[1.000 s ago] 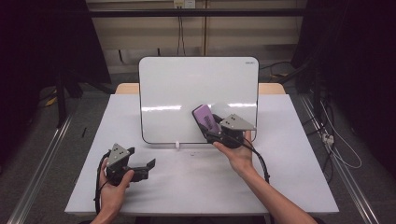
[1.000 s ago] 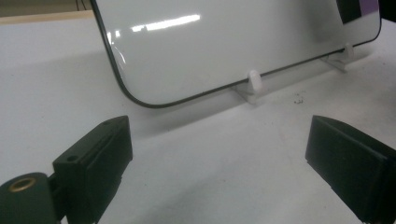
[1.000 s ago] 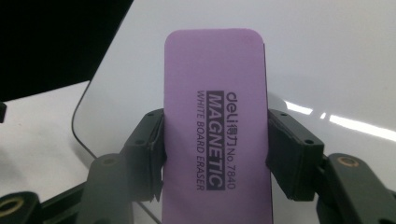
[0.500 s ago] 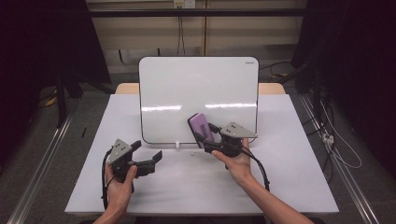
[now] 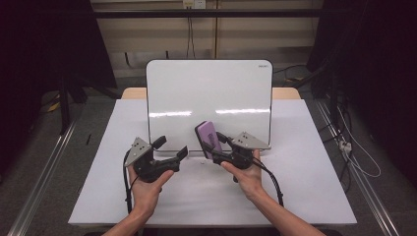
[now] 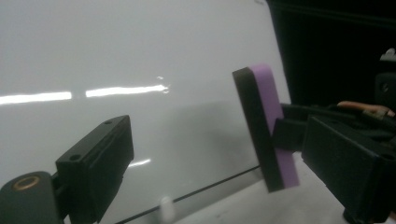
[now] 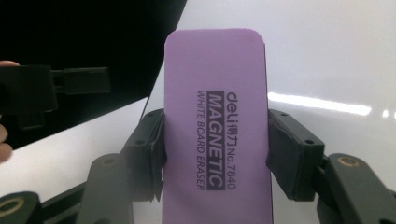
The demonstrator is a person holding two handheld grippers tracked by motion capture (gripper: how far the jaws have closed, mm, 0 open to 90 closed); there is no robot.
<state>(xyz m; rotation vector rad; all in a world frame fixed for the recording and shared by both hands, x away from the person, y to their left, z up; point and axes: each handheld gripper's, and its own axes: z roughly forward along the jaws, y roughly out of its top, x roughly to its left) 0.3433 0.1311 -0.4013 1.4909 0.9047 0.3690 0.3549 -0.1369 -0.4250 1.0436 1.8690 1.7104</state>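
While the right gripper [image 5: 212, 147] clamps the purple whiteboard eraser [image 5: 208, 139] by its long sides, the eraser stands tilted just in front of the whiteboard's [image 5: 209, 96] lower edge, at about six o'clock of the board. From the right gripper view the eraser [image 7: 215, 135] shows its purple printed face, with both black jaws pressed on its edges. At roughly nine o'clock of the eraser, the left gripper [image 5: 172, 150] is held above the white table [image 5: 305, 196] with its jaws wide apart and nothing between them. From the left gripper view the eraser [image 6: 268, 126] shows side-on, with a black layer and a purple layer.
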